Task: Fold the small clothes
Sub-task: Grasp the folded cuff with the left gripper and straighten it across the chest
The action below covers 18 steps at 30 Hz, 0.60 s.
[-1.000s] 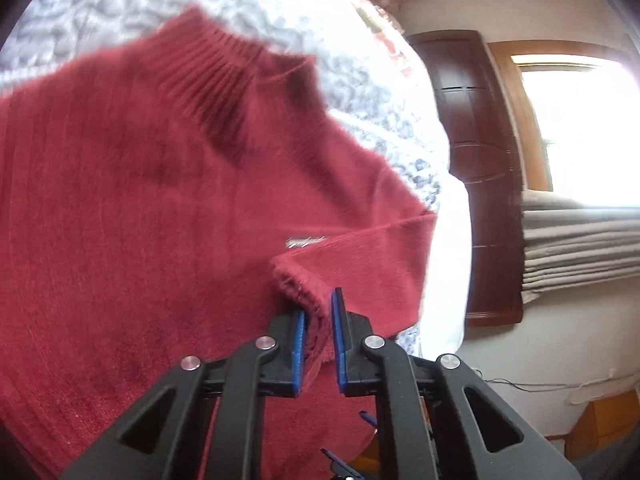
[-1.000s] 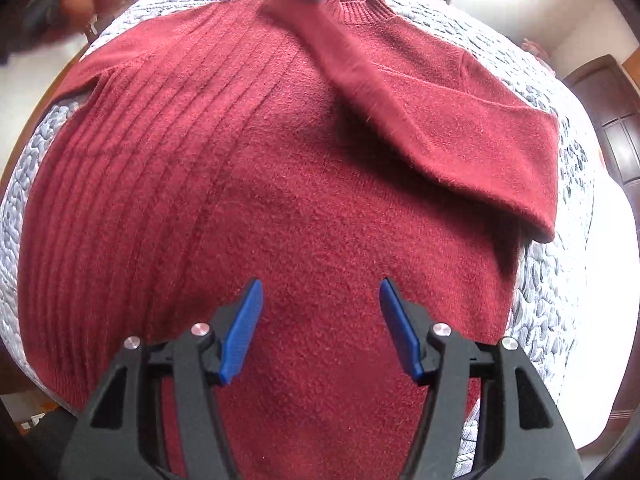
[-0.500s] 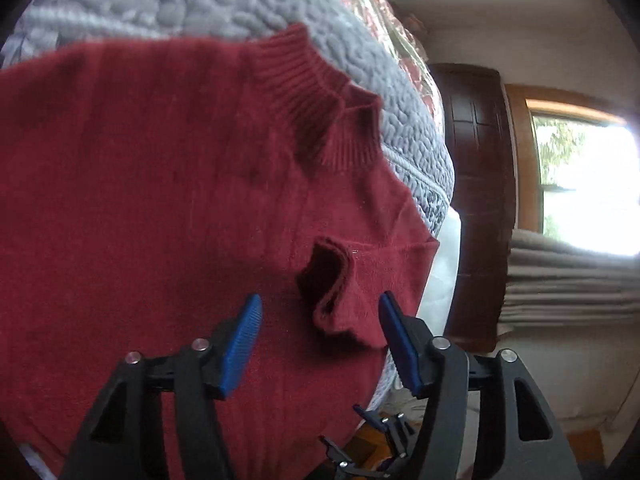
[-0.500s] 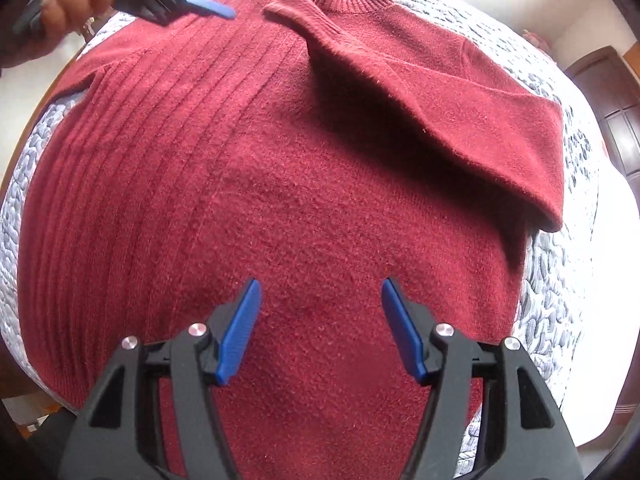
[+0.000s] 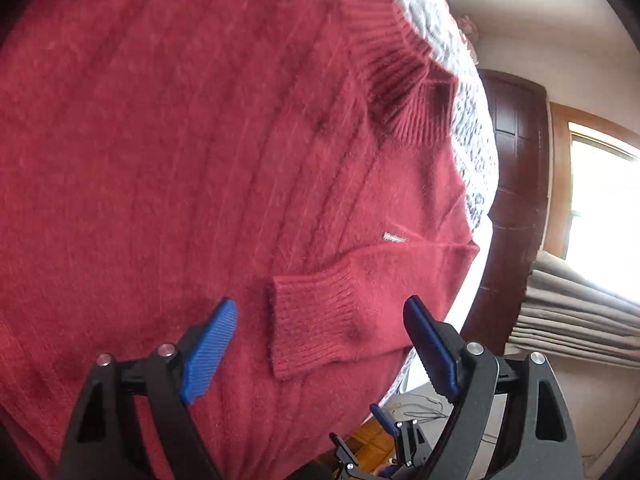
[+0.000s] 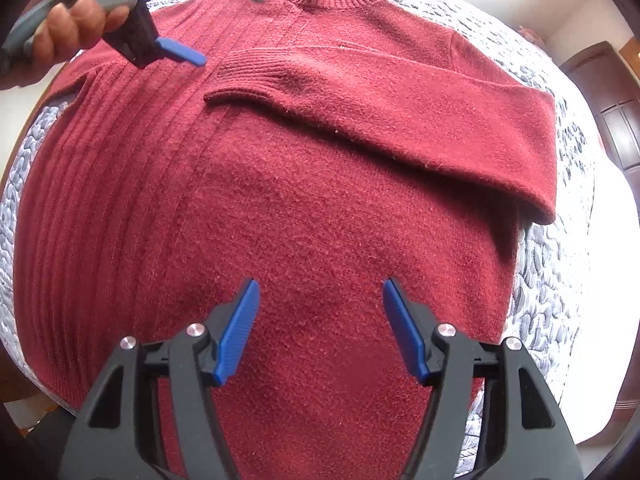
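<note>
Right view: we see the whole sweater [image 6: 320,200], hand [image 6: 76,20] upper left. Left view adds window [image 5: 600,220]. Both tools [image 5: 320,344] [image 6: 320,320] wide, empty.

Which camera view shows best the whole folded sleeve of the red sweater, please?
The right wrist view. There the folded sleeve lies across the red sweater in full, from cuff to the fold at the sweater's edge. The left wrist view shows mainly the ribbed cuff, close and slightly blurred, between the open left tool's fingers.

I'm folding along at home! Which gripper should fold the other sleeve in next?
Probably the left gripper: it is open and hangs by the unfolded side of the sweater. The right gripper hangs over the hem.
</note>
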{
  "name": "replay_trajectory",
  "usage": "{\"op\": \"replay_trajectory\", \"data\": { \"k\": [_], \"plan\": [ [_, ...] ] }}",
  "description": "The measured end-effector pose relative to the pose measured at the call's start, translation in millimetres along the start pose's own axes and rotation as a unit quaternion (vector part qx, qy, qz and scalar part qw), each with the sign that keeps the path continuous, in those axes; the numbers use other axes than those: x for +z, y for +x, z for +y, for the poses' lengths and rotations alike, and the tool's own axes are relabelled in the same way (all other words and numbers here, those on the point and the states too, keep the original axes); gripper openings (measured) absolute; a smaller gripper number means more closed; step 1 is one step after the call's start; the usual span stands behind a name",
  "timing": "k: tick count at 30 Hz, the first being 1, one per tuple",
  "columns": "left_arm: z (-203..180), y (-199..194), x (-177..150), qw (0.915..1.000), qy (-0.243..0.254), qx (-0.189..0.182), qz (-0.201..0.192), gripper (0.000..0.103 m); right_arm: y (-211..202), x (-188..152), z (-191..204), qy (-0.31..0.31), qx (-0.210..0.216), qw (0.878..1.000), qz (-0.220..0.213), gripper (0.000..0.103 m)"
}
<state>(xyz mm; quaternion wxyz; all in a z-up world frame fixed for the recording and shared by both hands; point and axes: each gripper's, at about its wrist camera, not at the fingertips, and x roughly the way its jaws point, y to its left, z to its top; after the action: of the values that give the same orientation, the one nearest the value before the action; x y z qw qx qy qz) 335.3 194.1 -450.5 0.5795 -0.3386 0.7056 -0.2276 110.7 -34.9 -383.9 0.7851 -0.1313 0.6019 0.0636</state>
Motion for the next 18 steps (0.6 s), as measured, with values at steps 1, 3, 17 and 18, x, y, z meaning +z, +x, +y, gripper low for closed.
{"op": "replay_trajectory", "data": {
  "k": [1, 3, 17, 18],
  "plan": [
    [1.5, 6.8, -2.6, 0.9998, 0.004, 0.016, 0.005, 0.085, 0.5, 1.8, -0.6, -0.002, 0.0, 1.0, 0.001, 0.064],
    [0.6, 13.9, -5.2, 0.9998, 0.007, 0.019, -0.001, 0.085, -1.5, 2.0, -1.7, -0.005, -0.001, 1.0, -0.001, 0.064],
    [-21.5, 38.1, -9.4, 0.9991, 0.034, -0.009, 0.022, 0.045, -10.9, -2.5, 13.9, -0.011, 0.005, 1.0, -0.01, 0.067],
    [-10.8, 29.0, -11.3, 0.9988, 0.038, -0.011, 0.03, 0.024, -10.9, -3.3, 16.3, -0.014, 0.004, 1.0, -0.009, 0.067]
  ]
}}
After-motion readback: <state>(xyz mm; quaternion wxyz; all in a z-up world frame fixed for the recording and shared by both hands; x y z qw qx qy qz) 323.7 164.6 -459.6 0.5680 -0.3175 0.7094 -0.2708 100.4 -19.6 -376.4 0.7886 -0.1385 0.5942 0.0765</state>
